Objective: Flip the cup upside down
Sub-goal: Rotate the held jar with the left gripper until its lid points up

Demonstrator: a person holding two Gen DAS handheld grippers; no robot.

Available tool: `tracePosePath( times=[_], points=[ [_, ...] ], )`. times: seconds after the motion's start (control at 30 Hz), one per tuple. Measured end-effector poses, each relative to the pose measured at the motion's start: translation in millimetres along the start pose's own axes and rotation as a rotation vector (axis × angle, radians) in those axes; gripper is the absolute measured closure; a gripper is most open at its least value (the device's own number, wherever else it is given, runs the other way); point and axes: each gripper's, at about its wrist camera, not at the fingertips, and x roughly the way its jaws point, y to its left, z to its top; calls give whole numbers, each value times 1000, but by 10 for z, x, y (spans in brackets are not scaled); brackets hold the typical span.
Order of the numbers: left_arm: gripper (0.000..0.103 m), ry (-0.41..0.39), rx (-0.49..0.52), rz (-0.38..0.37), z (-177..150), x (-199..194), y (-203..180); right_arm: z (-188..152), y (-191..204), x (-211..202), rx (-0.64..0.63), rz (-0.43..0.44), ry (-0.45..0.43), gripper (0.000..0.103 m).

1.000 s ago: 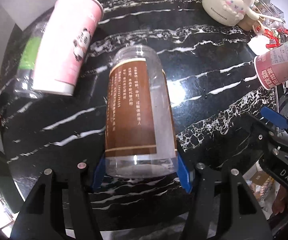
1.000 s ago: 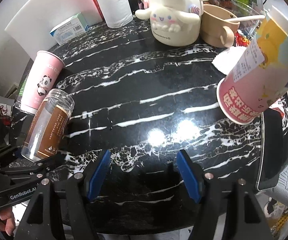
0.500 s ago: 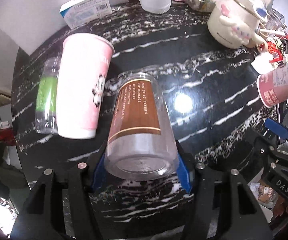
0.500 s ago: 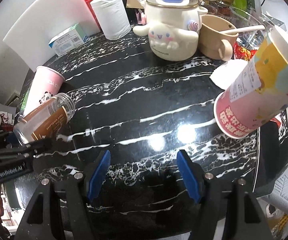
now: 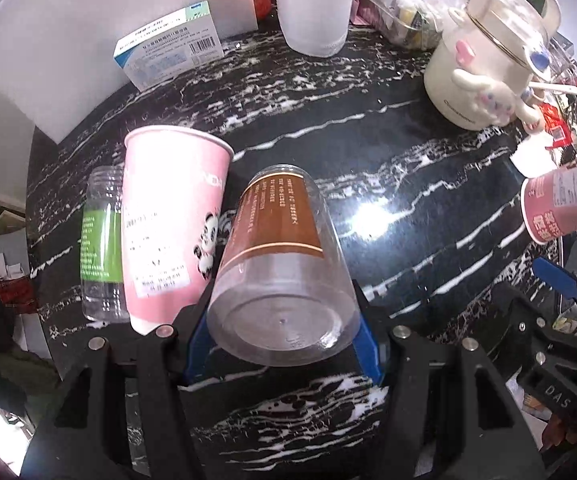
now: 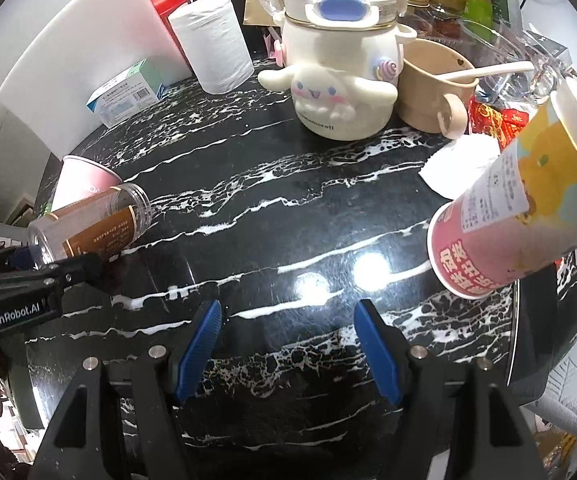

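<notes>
Black marble table [image 5: 428,208] with white veins carries everything; a white board [image 6: 68,52] leans at its far left edge.

Cream cartoon-dog kettle [image 6: 340,80] with a clear lid stands upright at the back. Just right of it, a beige mug [image 6: 432,84] with a white spoon [image 6: 488,70] resting in it. Left of the kettle, a white paper roll [image 6: 212,44] stands on end, and a blue-and-white medicine box [image 5: 168,46] lies flat near the board.

A pink-and-yellow paper cup [image 6: 520,208] is at the right, tilted, its narrow end toward the table and its wide end up and away; what supports it I cannot tell.

A pink panda paper cup [image 5: 168,236] lies on its side at the left of the table. A clear bottle with a green label [image 5: 102,244] lies just beside it on the far side from me.

My left gripper [image 5: 280,340] has its blue jaws clamped on the base end of the clear plastic cup with a brown label [image 5: 280,256]. The cup is tilted, closed bottom toward my camera, open rim pointing away and down toward the table, close alongside the panda cup. From the right wrist view the same cup [image 6: 92,228] sits slanted, rim low near the marble; I cannot tell whether the rim touches.

My right gripper [image 6: 288,344] hangs over the near edge of the table, jaws spread wide with nothing between them, well apart from the clear cup.

A crumpled white paper scrap [image 6: 460,160] lies near the mug.
</notes>
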Motion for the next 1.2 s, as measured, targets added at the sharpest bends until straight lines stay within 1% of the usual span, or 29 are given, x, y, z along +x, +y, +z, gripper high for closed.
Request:
tracePosePath(
  times=[0.2,0.27,0.33,0.43,0.57,0.7,0.87,1.2],
  points=[
    [45,-1,-12,1,152,-23,74,43,33,8,1,4,1,34],
    [45,20,-13,6,187,-39,99,76,48,-9,1,9,-5,34],
    [45,59,-4,18,211,-35,112,102,57,-26,0,10,-9,34],
    [45,97,10,8,225,-36,127,149,66,-47,2,17,-17,34],
    [45,115,25,32,238,-53,115,189,74,-43,3,23,-21,34],
    [45,98,45,39,262,-59,88,205,75,-22,3,30,-19,34],
    [45,44,49,32,294,-39,81,223,62,32,1,33,-12,34],
    [45,-2,7,-10,210,76,94,220,13,52,6,18,-17,34]
  ],
)
